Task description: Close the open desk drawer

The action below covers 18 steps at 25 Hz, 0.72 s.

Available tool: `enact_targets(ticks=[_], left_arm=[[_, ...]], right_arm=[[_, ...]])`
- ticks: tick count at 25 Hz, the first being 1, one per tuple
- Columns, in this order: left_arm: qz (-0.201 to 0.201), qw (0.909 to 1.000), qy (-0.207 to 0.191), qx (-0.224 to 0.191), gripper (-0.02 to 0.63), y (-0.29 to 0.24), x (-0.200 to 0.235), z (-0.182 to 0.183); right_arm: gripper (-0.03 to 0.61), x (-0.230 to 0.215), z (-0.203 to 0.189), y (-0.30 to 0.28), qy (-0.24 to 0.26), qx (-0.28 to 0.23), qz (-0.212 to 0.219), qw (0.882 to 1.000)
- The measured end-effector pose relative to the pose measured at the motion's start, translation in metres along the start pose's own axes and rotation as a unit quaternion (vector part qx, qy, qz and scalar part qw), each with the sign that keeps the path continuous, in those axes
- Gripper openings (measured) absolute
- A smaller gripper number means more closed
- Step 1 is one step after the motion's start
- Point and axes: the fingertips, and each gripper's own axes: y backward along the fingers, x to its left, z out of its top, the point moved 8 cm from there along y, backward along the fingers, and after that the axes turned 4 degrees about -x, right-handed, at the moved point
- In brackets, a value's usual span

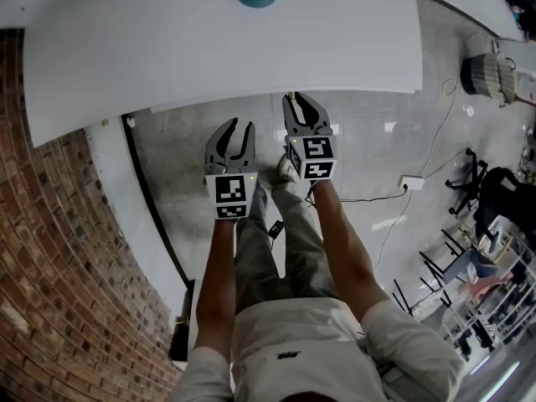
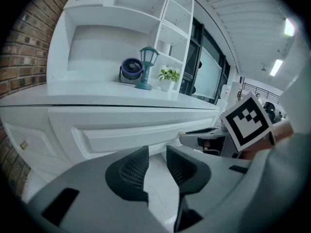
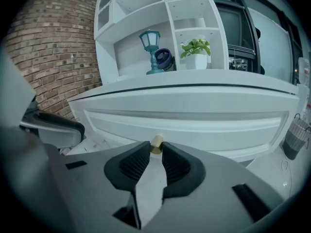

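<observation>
the right gripper [image 3: 155, 153] pinches the small round brass knob [image 3: 156, 143] of the white panelled desk drawer [image 3: 204, 120]; the left gripper [image 2: 157, 155] hangs empty, jaws narrowly apart.

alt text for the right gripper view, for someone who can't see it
The dark fingers of the right gripper pinch a small brass knob on a white desk's drawer front. Above, the desk top and white shelves hold a teal lantern, a small fan and a potted plant, with a brick wall at left.
</observation>
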Motion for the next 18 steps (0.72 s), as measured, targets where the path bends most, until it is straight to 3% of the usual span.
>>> enact_targets(ticks=[18], left_arm=[[0.004,0.9999,0.000,-0.012,0.141,0.0080,0.0049,0.0095]], right_arm=[[0.087,0.0022,0.0111,-0.0082,0.017,-0.011,-0.020,1.000]])
